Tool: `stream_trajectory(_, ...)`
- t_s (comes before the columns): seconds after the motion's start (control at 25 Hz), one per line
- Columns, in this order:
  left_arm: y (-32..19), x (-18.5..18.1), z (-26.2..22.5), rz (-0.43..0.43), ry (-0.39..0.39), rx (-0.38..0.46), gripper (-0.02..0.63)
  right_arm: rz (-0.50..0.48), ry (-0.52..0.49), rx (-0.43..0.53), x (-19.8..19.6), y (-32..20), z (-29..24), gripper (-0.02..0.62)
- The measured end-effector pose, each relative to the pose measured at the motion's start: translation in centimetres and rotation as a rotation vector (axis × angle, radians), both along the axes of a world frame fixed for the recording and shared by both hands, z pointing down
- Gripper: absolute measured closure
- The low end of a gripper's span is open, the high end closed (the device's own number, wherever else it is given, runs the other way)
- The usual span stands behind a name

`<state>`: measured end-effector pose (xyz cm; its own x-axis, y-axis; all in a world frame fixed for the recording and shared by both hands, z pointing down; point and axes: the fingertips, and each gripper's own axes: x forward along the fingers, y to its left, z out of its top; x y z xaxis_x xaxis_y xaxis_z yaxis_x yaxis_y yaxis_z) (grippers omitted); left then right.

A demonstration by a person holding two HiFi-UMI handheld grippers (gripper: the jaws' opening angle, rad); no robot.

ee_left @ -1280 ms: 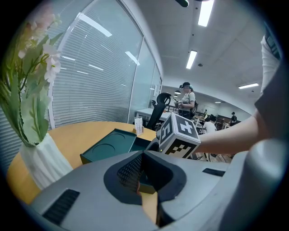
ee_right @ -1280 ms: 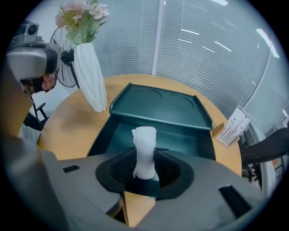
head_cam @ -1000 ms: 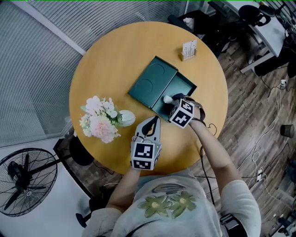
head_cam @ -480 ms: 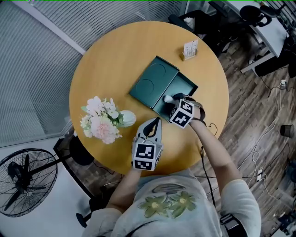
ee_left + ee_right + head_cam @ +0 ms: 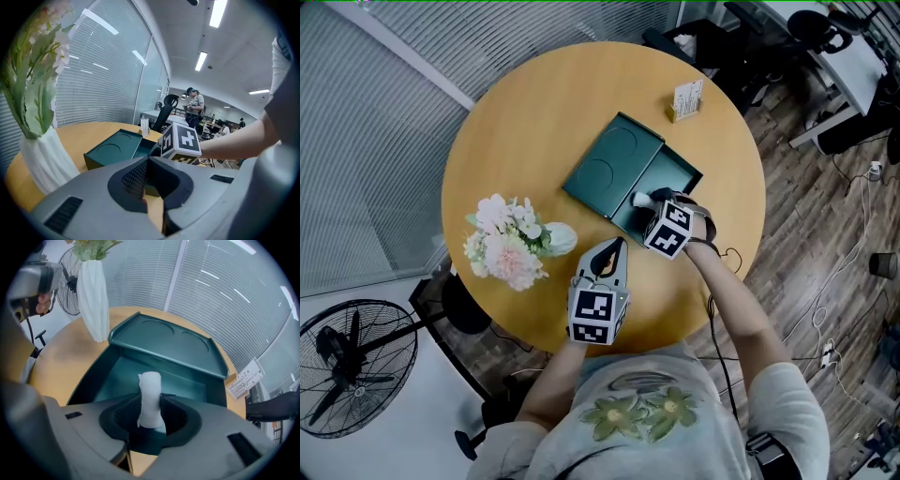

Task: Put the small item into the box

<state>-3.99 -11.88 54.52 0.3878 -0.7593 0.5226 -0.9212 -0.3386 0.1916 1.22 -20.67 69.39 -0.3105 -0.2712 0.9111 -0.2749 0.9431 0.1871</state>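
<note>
1. Small white roll (image 5: pixel 150 397): pinched upright between the jaws of the right gripper (image 5: pixel 150 414), just over the open green box (image 5: pixel 123 376).
2. Might bounce out or tip if let go too high; might catch on the box's near wall if dipped too low.
3. Left gripper (image 5: pixel 148 160) at 7 o'clock from the box: jaws pressed together, nothing inside.
4. Could knock the flower vase (image 5: pixel 558 239) at 9 o'clock if swung wide.

Surface: I see a round wooden top (image 5: pixel 516 122) filling the middle of the head view.
Flowers (image 5: pixel 500 240): pink and white, in a white vase (image 5: pixel 557 240), at 8 o'clock on the surface.
Card stand (image 5: pixel 684 99): small, at 1 o'clock near the rim.
Fan (image 5: pixel 352 366): black, off the surface at 7 o'clock.
</note>
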Motion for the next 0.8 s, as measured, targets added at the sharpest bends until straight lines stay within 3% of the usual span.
stream_trajectory(0.56, 0.3, 0.0, 0.0, 0.004, -0.006, -0.005, 0.606, -0.010, 0.001, -0.007, 0.0, 0.2, 0.0, 0.419)
stream_trajectory(0.8, 0.3, 0.0, -0.1, 0.001, -0.005, -0.005, 0.606, 0.020, -0.054, 0.018, 0.0, -0.3, -1.2, 0.419)
